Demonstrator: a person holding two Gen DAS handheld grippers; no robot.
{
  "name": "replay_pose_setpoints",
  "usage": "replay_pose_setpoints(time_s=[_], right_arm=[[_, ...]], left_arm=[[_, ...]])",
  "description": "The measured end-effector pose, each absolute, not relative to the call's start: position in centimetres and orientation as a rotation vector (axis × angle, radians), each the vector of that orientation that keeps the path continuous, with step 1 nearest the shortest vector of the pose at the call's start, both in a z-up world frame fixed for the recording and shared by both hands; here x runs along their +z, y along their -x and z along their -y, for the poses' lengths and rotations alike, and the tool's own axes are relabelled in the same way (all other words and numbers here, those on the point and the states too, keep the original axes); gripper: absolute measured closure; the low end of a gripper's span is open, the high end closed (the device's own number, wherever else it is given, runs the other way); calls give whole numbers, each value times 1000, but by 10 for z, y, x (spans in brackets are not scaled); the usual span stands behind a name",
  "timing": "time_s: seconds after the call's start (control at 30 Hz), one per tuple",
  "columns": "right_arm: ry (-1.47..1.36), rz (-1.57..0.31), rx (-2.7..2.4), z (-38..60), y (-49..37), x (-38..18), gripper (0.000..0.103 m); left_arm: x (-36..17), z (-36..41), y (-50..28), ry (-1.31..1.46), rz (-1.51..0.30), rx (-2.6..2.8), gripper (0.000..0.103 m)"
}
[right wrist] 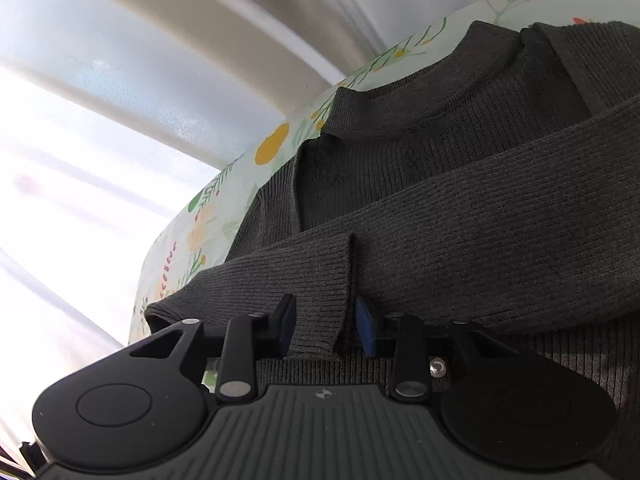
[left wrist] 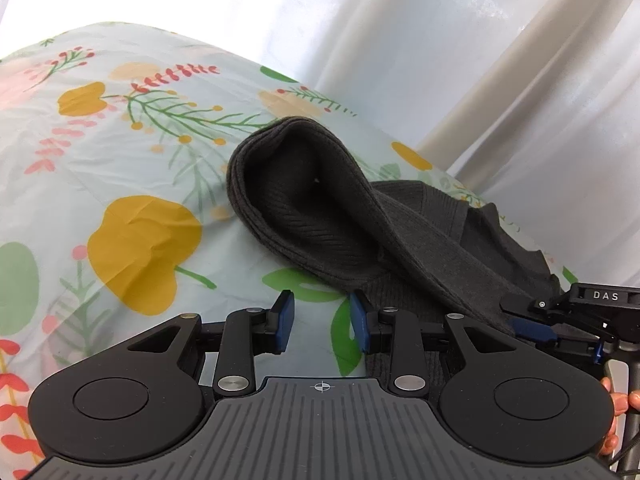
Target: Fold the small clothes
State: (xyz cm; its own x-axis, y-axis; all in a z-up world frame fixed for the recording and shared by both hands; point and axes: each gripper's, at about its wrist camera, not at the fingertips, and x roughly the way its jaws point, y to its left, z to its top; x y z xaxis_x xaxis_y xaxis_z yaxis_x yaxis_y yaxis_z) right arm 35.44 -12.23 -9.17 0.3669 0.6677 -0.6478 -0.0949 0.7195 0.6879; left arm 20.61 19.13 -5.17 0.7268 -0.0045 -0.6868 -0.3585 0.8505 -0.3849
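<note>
A dark grey ribbed knit sweater [left wrist: 320,208] lies on a floral tablecloth [left wrist: 120,168]. One sleeve is lifted in an arch, its far end resting on the cloth. My left gripper [left wrist: 322,322] is open and empty, just left of the sweater's near edge. My right gripper [left wrist: 532,326] enters at the right edge of the left wrist view, holding the sleeve end. In the right wrist view the right gripper [right wrist: 326,326] has its jaws around the sleeve cuff [right wrist: 320,304], which crosses over the sweater body [right wrist: 440,140] with its collar.
The table's far edge [left wrist: 360,120] runs close behind the sweater. White curtains [left wrist: 400,20] hang beyond it. Bare floral cloth [left wrist: 100,240] lies to the left of the sweater. The person's fingers [left wrist: 624,400] show at the right edge.
</note>
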Motion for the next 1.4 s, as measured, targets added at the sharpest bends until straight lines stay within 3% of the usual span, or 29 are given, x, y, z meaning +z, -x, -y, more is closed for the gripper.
replay_pose_setpoints(time_s=[0.17, 0.47, 0.67, 0.77, 0.8, 0.83, 0.93, 0.97, 1.03, 1.07, 1.27, 1.4], right_arm=[[-503, -1091, 530, 106, -354, -86, 99], [-185, -744, 407, 150, -322, -25, 100], [-156, -802, 235, 225, -330, -41, 99], [-259, -841, 224, 248, -334, -57, 91], [-305, -857, 230, 252, -337, -63, 76], [-357, -871, 242, 255, -339, -68, 70], [-393, -869, 273, 253, -340, -77, 68], [-380, -859, 281, 248, -341, -78, 70], [-341, -850, 287, 240, -344, -78, 95], [-307, -845, 285, 237, -344, -76, 100], [58, -659, 124, 219, -329, -49, 100], [67, -718, 138, 228, -337, -60, 100]], left_arm=[[-54, -191, -214, 503, -751, 198, 71], [-46, -188, -218, 464, -743, 164, 70], [-43, -179, -227, 434, -735, 115, 70], [-41, -176, -232, 430, -738, 100, 70], [-40, -175, -233, 432, -737, 92, 69], [-39, -175, -233, 431, -736, 85, 68], [-38, -173, -236, 416, -740, 86, 67], [-37, -172, -237, 413, -743, 92, 67], [-34, -170, -237, 415, -743, 96, 67], [-32, -169, -237, 412, -741, 96, 67], [-26, -160, -240, 368, -752, 82, 65], [-18, -147, -240, 303, -744, 94, 66]])
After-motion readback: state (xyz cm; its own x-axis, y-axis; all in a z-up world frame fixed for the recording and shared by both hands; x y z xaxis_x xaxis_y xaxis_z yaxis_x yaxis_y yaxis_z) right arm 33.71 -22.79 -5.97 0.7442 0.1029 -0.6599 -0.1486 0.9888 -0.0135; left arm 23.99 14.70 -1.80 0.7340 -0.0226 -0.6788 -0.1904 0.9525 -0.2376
